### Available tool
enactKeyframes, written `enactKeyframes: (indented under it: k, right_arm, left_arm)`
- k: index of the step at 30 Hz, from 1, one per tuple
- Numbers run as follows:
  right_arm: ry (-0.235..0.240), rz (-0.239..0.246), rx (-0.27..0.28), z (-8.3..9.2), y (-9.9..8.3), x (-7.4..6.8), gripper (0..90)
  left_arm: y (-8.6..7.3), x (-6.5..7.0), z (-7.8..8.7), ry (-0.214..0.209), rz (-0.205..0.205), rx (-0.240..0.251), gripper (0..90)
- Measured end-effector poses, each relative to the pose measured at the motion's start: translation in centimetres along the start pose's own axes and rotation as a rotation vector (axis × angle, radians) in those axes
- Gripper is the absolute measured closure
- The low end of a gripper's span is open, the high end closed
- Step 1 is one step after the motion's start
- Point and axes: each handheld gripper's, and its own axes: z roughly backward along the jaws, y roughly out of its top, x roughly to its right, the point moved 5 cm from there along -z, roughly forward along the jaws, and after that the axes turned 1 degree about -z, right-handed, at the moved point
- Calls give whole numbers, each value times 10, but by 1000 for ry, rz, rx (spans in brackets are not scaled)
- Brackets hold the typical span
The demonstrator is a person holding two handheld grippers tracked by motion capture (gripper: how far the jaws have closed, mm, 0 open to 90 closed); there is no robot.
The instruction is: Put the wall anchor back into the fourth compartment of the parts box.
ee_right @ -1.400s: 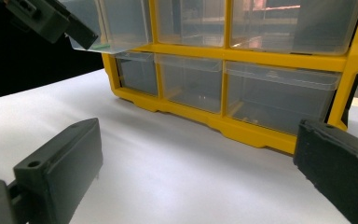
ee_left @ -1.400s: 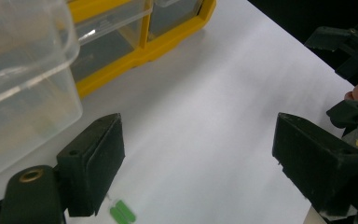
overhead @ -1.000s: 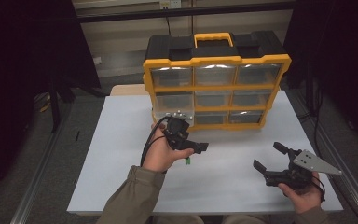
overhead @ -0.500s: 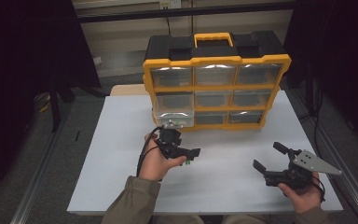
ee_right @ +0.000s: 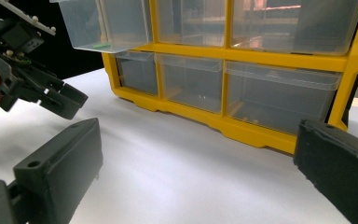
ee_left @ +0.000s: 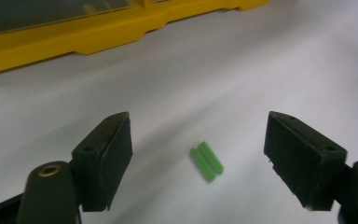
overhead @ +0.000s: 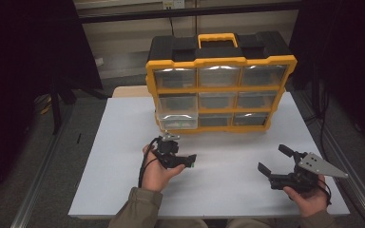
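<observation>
**Green piece between my left jaws, not yet gripped**

My left claw [ee_left: 200, 158] hangs over the white table [ee_left: 261, 70] with its jaws apart; they have just been closing. The small green piece [ee_left: 206, 161] lies flat between them, touching neither pad. Ahead stands the yellow organizer [ee_left: 74, 37]. My right claw [overhead: 276, 160] rests released, well off to the side.

A: What's on the white table [overhead: 123, 142]?
B: Yellow-black organizer [overhead: 221, 80] w/ clear drawers, far side. One drawer [overhead: 177, 121], lower left, pulled out.
A: Top?
B: Yellow handle [overhead: 217, 38].
</observation>
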Motion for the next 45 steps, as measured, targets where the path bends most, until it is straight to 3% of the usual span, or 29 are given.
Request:
enactKeyframes:
  k: [4, 5, 7, 19, 25, 28, 31, 33, 35, 36, 37, 39, 45]
  right_arm:
    - [-1, 0, -1, 0, 0, 0, 11]
    - [-3, -5, 0, 0, 0, 0, 11]
    - [-3, -3, -1, 0, 0, 0, 11]
    - [1, 2, -4, 0, 0, 0, 11]
    - [-1, 4, -6, 0, 0, 0, 12]
    - [-3, 4, -4, 0, 0, 0, 12]
    - [-3, 3, -5, 0, 0, 0, 12]
    - [-6, -2, 0, 0, 0, 0, 12]
    - [-8, -5, 2, 0, 0, 0, 12]
    - [-3, 2, -4, 0, 0, 0, 12]
    - [-2, 3, -4, 0, 0, 0, 12]
    - [-3, 4, -3, 0, 0, 0, 12]
    - [-3, 3, -4, 0, 0, 0, 12]
  left_arm:
    - [-7, -1, -4, 8, -21, -13, 417]
    - [-8, -1, -6, 9, -20, 3, 429]
    - [-12, 0, -8, 20, -34, -11, 481]
    - [-20, 6, -18, 28, -55, 1, 578]
    - [-22, 7, -21, 38, -82, -23, 619]
    - [-22, 9, -22, 31, -77, -18, 648]
    - [-22, 8, -20, 53, -69, -33, 693]
    - [-22, 7, -18, 43, -83, -45, 703]
    - [-22, 4, -16, 58, -84, -56, 718]
    - [-22, 5, -16, 60, -63, -46, 730]
    - [-23, 2, -13, 56, -75, -73, 740]
    - [-23, 1, -14, 70, -74, -53, 758]
    - [-20, 4, -15, 49, -66, -54, 772]
